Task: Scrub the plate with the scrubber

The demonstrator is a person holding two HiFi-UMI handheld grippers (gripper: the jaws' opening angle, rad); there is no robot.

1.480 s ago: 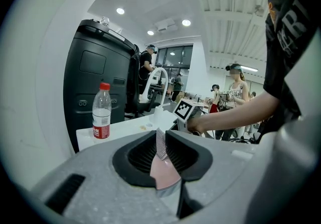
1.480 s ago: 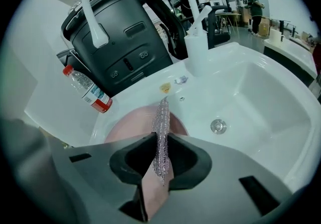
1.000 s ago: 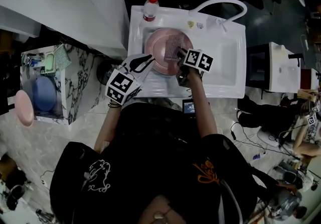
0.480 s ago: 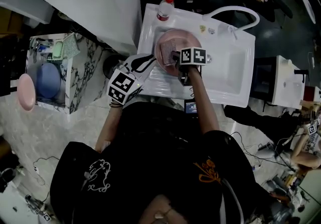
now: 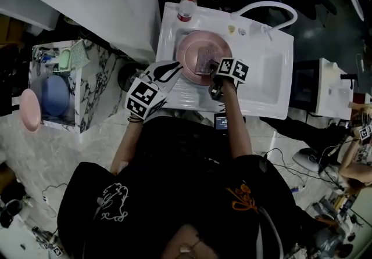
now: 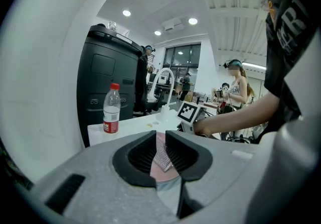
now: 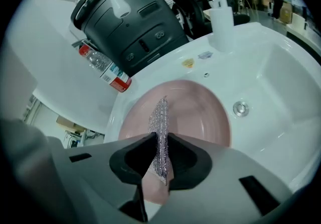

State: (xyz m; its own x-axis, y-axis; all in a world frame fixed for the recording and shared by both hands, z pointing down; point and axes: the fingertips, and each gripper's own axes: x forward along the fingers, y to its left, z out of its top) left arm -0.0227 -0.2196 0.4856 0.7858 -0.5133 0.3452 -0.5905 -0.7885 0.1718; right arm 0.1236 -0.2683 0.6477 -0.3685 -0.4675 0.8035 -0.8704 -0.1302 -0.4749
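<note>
— Where's the plate (image 5: 192, 47)?
— Upper middle of the head view, in the sink (image 5: 268, 75). The left gripper (image 6: 161, 143) pinches its rim.
— And the right gripper (image 7: 160, 143)?
— Jaws narrow, clamped on the scrubber (image 7: 160, 117), held edge-on over the plate.

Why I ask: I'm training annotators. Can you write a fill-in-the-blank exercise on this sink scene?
1. The right gripper is shut on the silvery ____.
2. The pink plate lies in the white ____.
3. The clear bottle has a ____ cap.
Missing words: scrubber; sink; red.
</note>
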